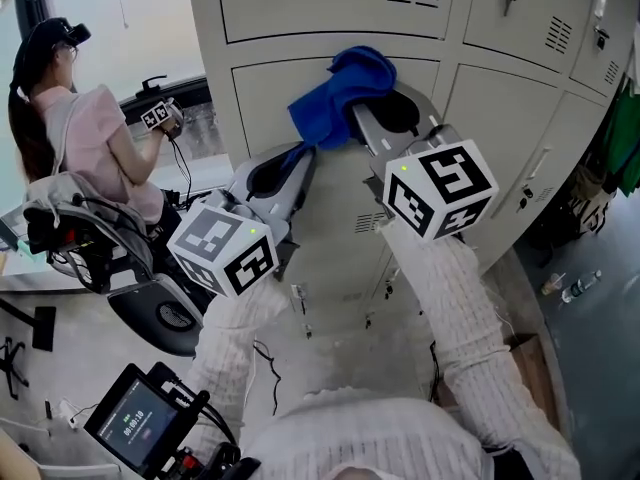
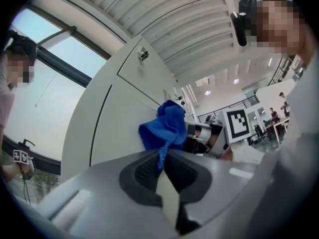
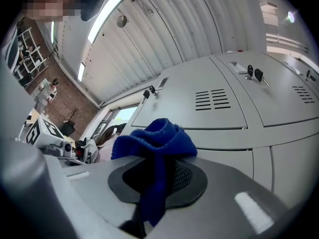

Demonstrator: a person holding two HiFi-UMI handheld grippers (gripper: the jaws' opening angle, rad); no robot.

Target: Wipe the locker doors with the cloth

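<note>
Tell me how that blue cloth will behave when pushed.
Probably floppy: the blue cloth bunches and folds between the left hand-held gripper and the right hand-held gripper. Likely light, since thin pinches hold it. It may crumple against the locker door.

left cube (image 1: 222,248), behind your left fingers (image 1: 296,173): black-and-white square markers on each face you can see; no letters or digits to read.
right cube (image 1: 440,190), behind your right fingers (image 1: 372,128): square markers again, one per face; no text you can read.
handheld screen (image 1: 137,426), well behind your left fingers and to their left: one row of pale digits, too small for you to make out.
other person's device (image 1: 155,115), far left of your left fingers: small square markers, no writing.
</note>
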